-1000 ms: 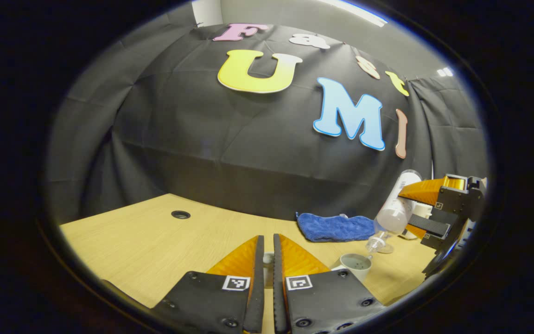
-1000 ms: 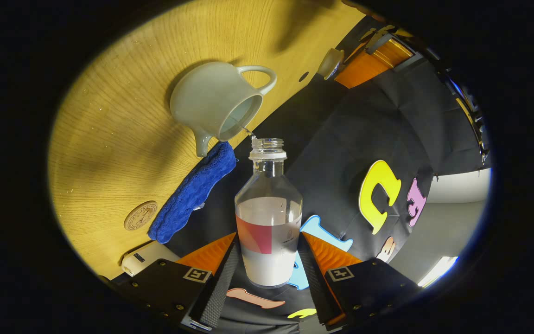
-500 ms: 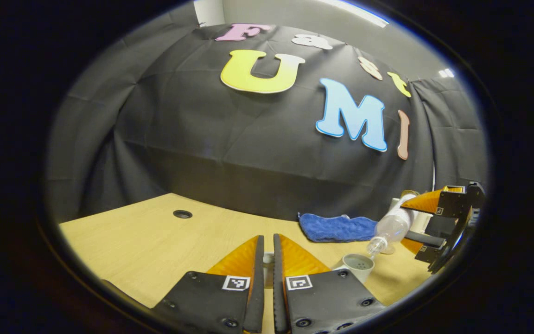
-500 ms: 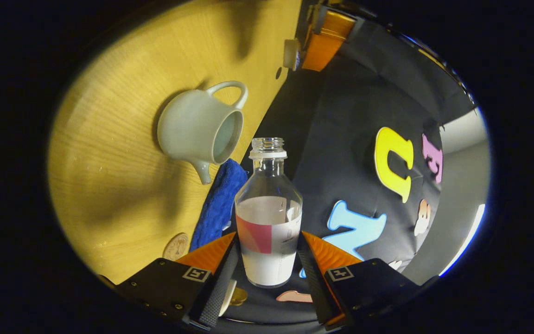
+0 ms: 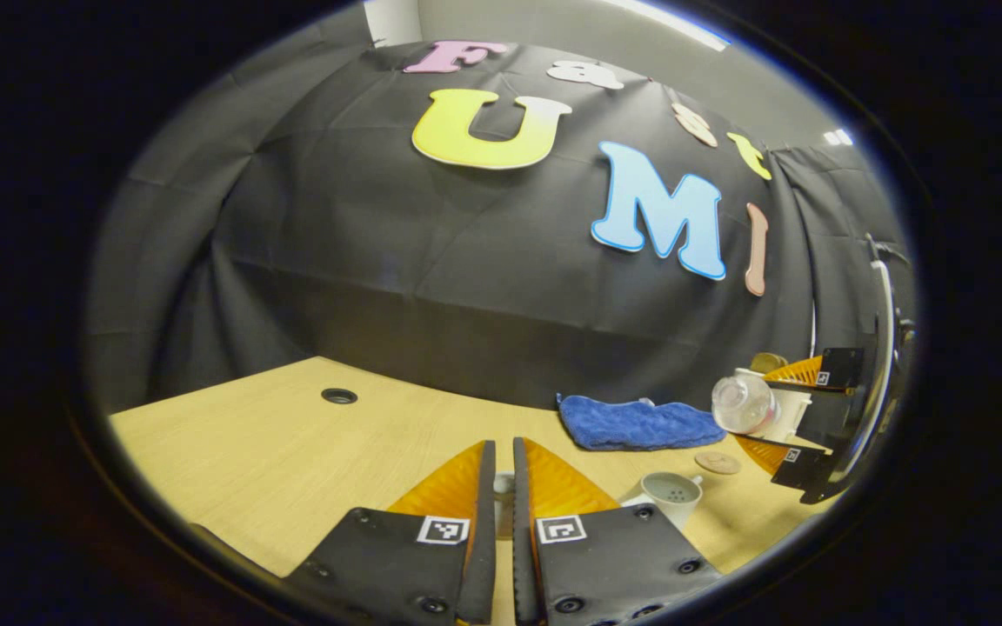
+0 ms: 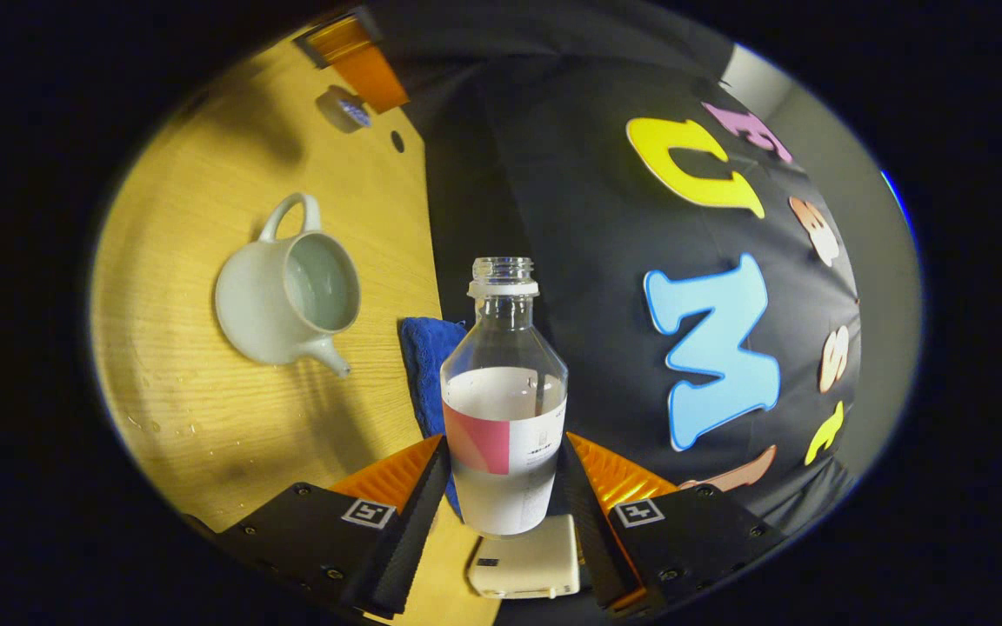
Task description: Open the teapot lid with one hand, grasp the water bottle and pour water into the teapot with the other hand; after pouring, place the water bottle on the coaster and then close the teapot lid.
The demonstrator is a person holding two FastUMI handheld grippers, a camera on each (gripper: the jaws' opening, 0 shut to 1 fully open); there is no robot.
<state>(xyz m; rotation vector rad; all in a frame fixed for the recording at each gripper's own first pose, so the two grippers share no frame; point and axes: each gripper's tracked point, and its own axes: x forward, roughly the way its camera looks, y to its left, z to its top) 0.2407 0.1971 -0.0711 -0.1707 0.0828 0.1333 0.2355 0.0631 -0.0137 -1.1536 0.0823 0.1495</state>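
- The right tongs (image 6: 501,487) clamp the bottle (image 6: 505,409) low on its labelled body, one finger on each side. That leaves the neck and open mouth free for pouring.
- In the left gripper view the bottle (image 5: 743,404) lies roughly level above the table's right side, mouth facing this camera, with no stream at the mouth. I judge the pour is over and the bottle is being righted for the coaster.
- The bottle is clear, round-shouldered, with a threaded neck and no cap; water sits about halfway up.
- The teapot (image 6: 285,302) stands on the table (image 5: 292,452) with its lid off, so its wide mouth can take water. It is smooth, pale glazed ceramic, rounded, with a loop handle and a short spout. Water shows inside, and droplets lie on the wood beside it.
- The left tongs (image 5: 504,487) are nearly closed on a small pale piece. From the other view it looks like the lid (image 6: 343,109), held aside from the teapot until the bottle is down.
- The coaster (image 5: 717,462), a thin round disc, lies flat just past the teapot (image 5: 671,496), beneath the bottle.
- A blue towel (image 5: 631,424), soft and ribbed, lies crumpled near the wall.
- The table is pale wood grain with a cable hole (image 5: 339,396).
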